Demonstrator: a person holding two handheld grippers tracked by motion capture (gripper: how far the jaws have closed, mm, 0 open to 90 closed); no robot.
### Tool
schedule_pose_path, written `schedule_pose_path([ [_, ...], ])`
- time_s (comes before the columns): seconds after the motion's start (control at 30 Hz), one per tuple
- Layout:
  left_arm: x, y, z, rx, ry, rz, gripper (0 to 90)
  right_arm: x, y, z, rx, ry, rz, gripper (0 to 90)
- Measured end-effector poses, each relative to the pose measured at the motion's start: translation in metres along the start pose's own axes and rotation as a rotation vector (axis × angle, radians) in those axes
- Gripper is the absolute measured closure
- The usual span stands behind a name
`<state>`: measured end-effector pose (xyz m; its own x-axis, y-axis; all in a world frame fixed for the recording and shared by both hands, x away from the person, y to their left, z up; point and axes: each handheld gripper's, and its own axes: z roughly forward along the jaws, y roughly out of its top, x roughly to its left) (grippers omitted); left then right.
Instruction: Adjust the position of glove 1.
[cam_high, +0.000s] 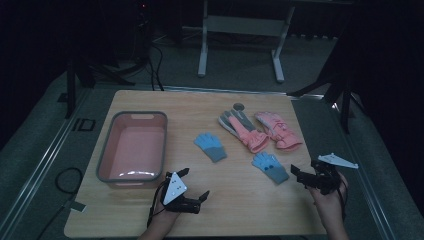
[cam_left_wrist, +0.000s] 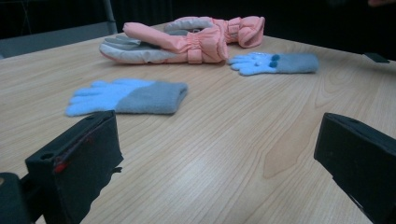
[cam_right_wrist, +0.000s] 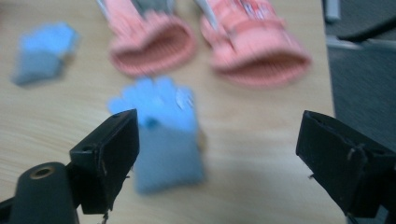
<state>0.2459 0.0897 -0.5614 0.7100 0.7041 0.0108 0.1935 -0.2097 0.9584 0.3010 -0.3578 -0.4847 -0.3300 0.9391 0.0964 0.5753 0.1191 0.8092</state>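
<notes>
Two small blue-and-grey knit gloves lie on the wooden table (cam_high: 150, 215), one in the middle (cam_high: 211, 146) and one further right (cam_high: 270, 167). Behind them two pink ski gloves (cam_high: 243, 130) (cam_high: 278, 130) lie side by side. My left gripper (cam_high: 194, 183) hovers open near the front edge, its jaws pointing at the middle knit glove (cam_left_wrist: 126, 96). My right gripper (cam_high: 303, 167) is open at the right edge, just right of the nearer knit glove (cam_right_wrist: 166, 135). Both pairs of jaws (cam_left_wrist: 219, 140) (cam_right_wrist: 219, 140) stand wide apart and hold nothing.
A pink basin with a grey rim (cam_high: 102, 160) stands at the table's left, nothing in it. A round grey cap (cam_high: 238, 106) sits in the tabletop behind the ski gloves. A white metal frame (cam_high: 202, 50) stands on the floor beyond the table.
</notes>
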Motion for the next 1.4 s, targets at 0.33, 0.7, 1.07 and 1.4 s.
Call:
schedule_pose_path([
  [0.33,0.000,0.000,0.000,-0.002,-0.001,-0.003,0.7,0.023,0.051,-0.014,-0.062,0.027,-0.130,13.1],
  [0.7,0.001,0.000,0.000,-0.005,-0.003,-0.012,0.7,0.057,0.093,-0.001,-0.073,0.111,-0.218,13.9],
  [1.07,0.001,0.000,0.000,-0.005,-0.007,-0.009,0.7,0.096,0.114,0.030,-0.037,0.193,-0.282,17.1],
  [1.4,0.001,0.000,-0.001,-0.006,-0.010,-0.001,0.7,0.125,0.120,0.066,0.010,0.256,-0.322,21.8],
])
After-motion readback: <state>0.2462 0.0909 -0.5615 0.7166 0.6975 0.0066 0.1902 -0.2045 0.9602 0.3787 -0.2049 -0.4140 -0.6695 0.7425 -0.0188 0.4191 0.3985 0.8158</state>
